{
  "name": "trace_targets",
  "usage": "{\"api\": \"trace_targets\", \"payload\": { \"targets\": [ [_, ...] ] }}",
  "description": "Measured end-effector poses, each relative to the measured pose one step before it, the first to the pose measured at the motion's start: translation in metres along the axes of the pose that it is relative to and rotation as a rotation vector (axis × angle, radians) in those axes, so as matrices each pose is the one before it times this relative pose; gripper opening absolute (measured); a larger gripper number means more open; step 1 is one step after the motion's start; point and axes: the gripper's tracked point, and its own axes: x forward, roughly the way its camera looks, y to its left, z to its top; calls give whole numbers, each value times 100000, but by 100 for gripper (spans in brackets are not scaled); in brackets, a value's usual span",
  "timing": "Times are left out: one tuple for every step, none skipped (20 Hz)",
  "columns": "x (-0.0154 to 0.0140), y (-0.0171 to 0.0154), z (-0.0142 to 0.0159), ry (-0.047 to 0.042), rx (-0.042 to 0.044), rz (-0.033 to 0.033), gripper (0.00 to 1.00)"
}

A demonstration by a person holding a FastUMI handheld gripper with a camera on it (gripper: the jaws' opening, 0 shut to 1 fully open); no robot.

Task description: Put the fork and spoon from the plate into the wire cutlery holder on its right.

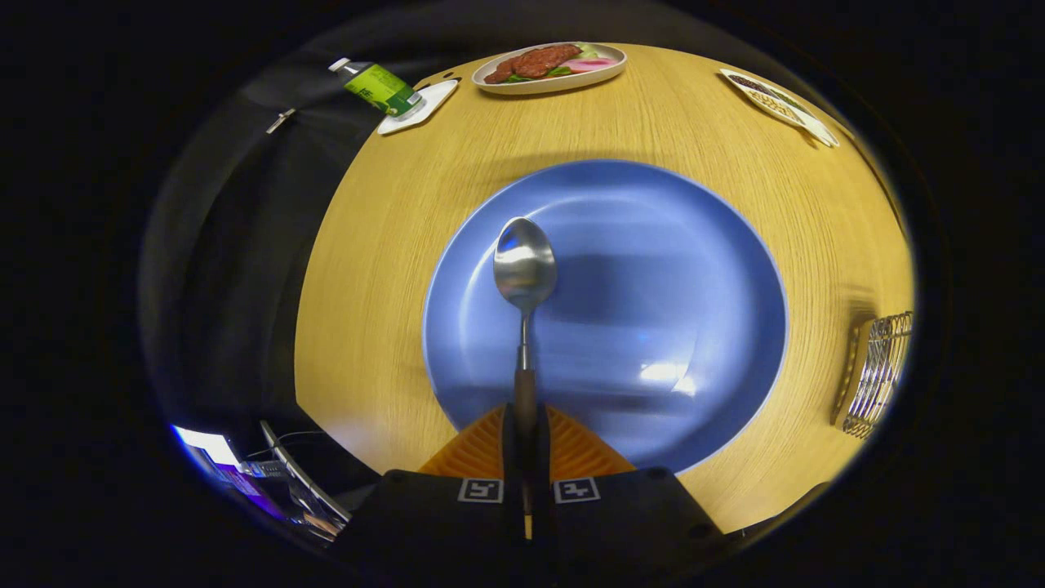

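Fingers of the gripper stand closed together on the dark handle of the spoon, one finger pressing on each side, with no gap visible between them beyond the handle itself. The hold sits well back on the handle, toward its end rather than near the bowl.

The spoon projects straight ahead of the fingers, bowl forward and facing up, over the blue plate. Whether the bowl touches the plate or hangs just above it cannot be told; a soft shadow lies to its right on the plate.

Handling, as judged: the spoon appears to be polished metal with a slim neck, so stiff and light, but smooth and liable to twist or slide in a narrow pinch. A grip this far back leaves the heavier bowl as a long lever, so any tilt may let it droop. A firm, steady squeeze on the handle is advised.

No fork is seen on the plate.

The wire cutlery holder stands on the wooden table to the right of the plate, well apart from the spoon.

Beyond the plate lie a dish of food, a green bottle on a small white tray, and another flat dish at the far right.
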Motion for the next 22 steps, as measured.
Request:
{"api": "trace_targets", "payload": {
  "targets": [
    [-204,-134,-56,-297,-1313,666,8],
    [-506,-14,-118,-129,-686,666,8],
    [-593,15,-52,-605,-337,709,8],
    [-565,-121,-73,-307,-607,489,8],
    [-607,67,120,-828,-885,464,8],
    [-729,42,17,-742,-1306,338,8],
    [-698,33,17,-571,-1357,246,8],
    [-768,-43,63,-745,-990,485,8],
    [-841,-49,-12,-573,-895,411,8],
    [-871,-219,22,-683,-1170,95,8],
    [-1033,-234,82,-1022,-1263,-96,8],
    [-923,-220,14,-1056,-1176,102,8],
    [-995,-234,-4,-739,-1121,102,8],
    [-1156,-361,52,-815,-1039,-220,8],
    [-992,-311,97,-706,-704,-168,8],
    [-1097,-302,75,-518,-645,104,8],
    [-1137,-375,-63,-323,-619,-83,8],
    [-1054,-530,-62,41,-863,-421,8],
    [-1026,-504,-93,282,-904,-682,8],
    [-1102,-593,-286,822,-729,-758,8],
    [-933,-615,-245,1010,-304,-1000,8],
    [-922,-662,-317,999,-237,-1612,7]
  ]
}}
